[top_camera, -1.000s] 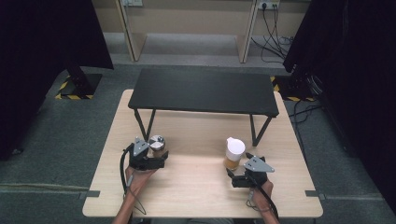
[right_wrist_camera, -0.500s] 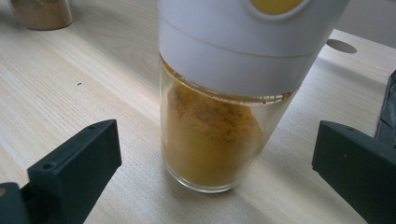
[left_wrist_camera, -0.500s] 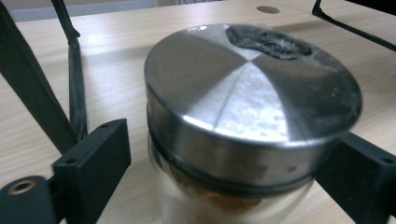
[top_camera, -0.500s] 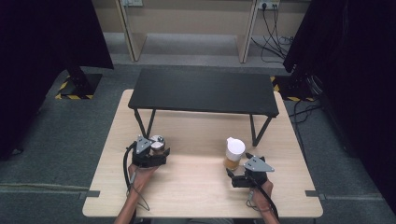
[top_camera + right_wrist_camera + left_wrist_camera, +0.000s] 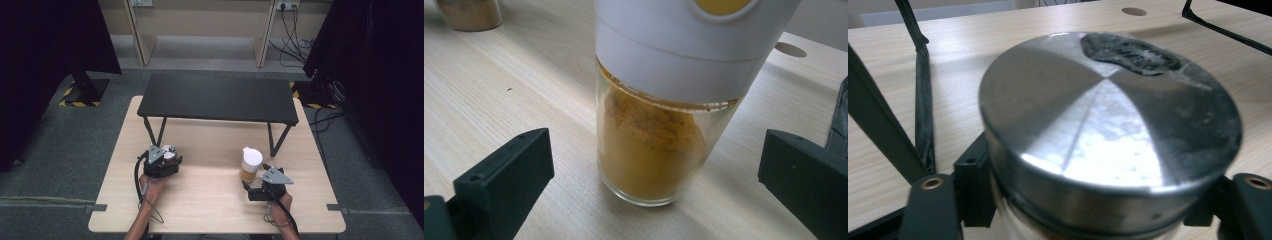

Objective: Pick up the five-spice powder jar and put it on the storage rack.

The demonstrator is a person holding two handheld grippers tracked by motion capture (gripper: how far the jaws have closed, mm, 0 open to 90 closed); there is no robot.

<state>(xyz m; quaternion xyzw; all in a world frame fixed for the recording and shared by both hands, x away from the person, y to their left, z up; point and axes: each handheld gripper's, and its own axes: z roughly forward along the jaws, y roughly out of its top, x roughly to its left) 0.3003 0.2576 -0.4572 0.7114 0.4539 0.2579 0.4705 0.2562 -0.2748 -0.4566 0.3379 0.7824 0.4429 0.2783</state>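
Left gripper (image 5: 167, 161), at the lower left of the high view, has just been closing its jaws, and they now clamp a steel-lidded jar (image 5: 1108, 135) between them; in the left gripper view the black pads sit against the body just under the broad round lid, which has a dark smudge near its upper right edge. Right gripper (image 5: 257, 186), at the lower right of the high view, stands with its jaws wide apart and nothing held; in the right gripper view the jaws flank a glass spice jar (image 5: 659, 135) without touching it.

Largest in the scene is the pale wooden table (image 5: 210, 200), spanning the lower middle of the high view; on its far half stands a low black shelf (image 5: 217, 97) on thin angled legs. The spice jar, with a white cap and yellow-orange powder inside, stands upright on the table at the centre right, just ahead of the right gripper; the steel-lidded jar sits at the centre left.

The spice jar is probably light but fragile and smooth, so it could slip; the clear glass wall below the cap looks the best place to grip, squarely and gently. The steel-lidded jar seems stiff and heavier, and its polished lid is slippery, so a hold on the body below the rim suits it.
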